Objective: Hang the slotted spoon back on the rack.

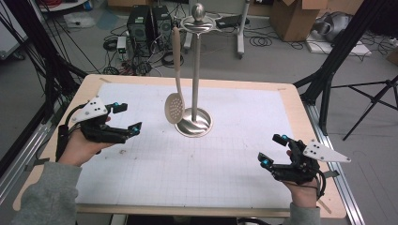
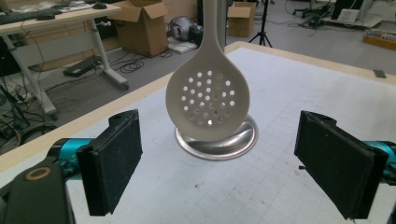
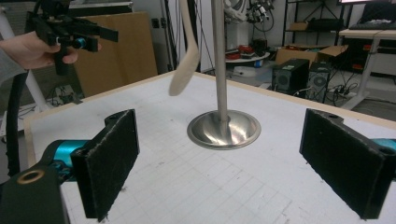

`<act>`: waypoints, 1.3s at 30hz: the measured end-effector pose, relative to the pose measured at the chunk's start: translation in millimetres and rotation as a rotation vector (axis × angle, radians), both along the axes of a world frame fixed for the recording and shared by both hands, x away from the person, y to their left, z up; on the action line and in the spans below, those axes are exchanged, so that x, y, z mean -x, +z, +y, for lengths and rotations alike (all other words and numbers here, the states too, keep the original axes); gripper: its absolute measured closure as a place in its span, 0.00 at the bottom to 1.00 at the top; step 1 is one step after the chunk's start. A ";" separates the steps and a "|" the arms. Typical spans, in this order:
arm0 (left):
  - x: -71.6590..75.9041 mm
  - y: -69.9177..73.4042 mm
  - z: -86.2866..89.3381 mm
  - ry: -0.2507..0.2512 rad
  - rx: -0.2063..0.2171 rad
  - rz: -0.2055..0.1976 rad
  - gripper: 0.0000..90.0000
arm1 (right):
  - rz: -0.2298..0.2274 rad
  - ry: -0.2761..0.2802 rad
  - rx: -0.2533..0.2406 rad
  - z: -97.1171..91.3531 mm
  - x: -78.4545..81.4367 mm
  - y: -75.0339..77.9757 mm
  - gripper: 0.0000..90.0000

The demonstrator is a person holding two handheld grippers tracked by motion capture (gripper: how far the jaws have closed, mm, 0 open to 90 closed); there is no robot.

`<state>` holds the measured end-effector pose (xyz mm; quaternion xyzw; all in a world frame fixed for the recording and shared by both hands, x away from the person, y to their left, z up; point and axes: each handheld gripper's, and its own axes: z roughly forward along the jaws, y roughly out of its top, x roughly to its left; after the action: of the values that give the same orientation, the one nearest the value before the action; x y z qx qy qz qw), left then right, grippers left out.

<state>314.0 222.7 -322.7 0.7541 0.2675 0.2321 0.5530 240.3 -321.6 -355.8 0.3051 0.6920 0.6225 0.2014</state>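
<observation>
A beige slotted spoon (image 1: 176, 89) hangs from the top of a steel stand (image 1: 194, 123) at the middle of the table, its perforated bowl (image 2: 208, 100) just above the stand's round base (image 3: 224, 129). My left gripper (image 1: 127, 118) is held above the table's left side, jaws open and empty, pointing at the spoon's bowl from a short distance. Near the front right edge my right gripper (image 1: 274, 150) is open and empty, aimed toward the stand. The spoon (image 3: 184, 70) and the left gripper (image 3: 74, 32) show beyond the right gripper's pads.
The table (image 1: 300, 108) carries a white gridded mat (image 1: 197, 164). Beyond its far edge are computer towers (image 1: 149, 21), cables, cardboard boxes (image 1: 295, 16) and black tripod legs (image 1: 371, 98) at the right.
</observation>
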 end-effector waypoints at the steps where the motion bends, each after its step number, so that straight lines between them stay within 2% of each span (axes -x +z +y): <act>1: 2.0 -0.9 1.2 0.002 -0.001 0.001 0.17 | 0.000 0.003 -0.001 0.2 0.6 0.4 0.12; 6: 17.4 -6.5 10.6 0.020 0.014 -0.013 0.17 | -0.014 -0.002 0.000 -0.3 4.2 2.8 0.12; 11: 31.1 -10.0 20.4 0.037 0.017 -0.026 0.17 | -0.002 -0.007 0.003 -0.9 5.4 1.3 0.12; 18: 44.7 -17.5 32.0 0.074 0.020 -0.036 0.17 | 0.002 -0.009 0.016 0.2 3.1 -0.9 0.12; 23: 54.5 -26.4 39.8 0.103 0.039 -0.041 0.17 | 0.005 -0.006 0.019 2.6 1.5 -1.7 0.12; 29: 60.1 -38.7 48.2 0.132 0.057 -0.028 0.16 | 0.014 0.003 0.031 6.7 -0.2 -3.3 0.12; 31: 60.3 -42.1 52.1 0.129 0.082 -0.013 0.16 | 0.010 0.005 0.033 7.2 -0.8 -3.6 0.12; 34: 60.6 -47.1 58.6 0.163 0.109 -0.005 0.16 | 0.019 0.001 0.031 7.4 -0.9 -4.0 0.12; 39: 65.1 -51.1 63.8 0.191 0.103 -0.010 0.16 | 0.017 -0.005 0.033 6.9 -1.0 -4.1 0.12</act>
<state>248.9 286.5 -373.8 0.6944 0.3470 0.2736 0.5679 241.3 -314.8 -359.9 0.3087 0.7032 0.6077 0.2024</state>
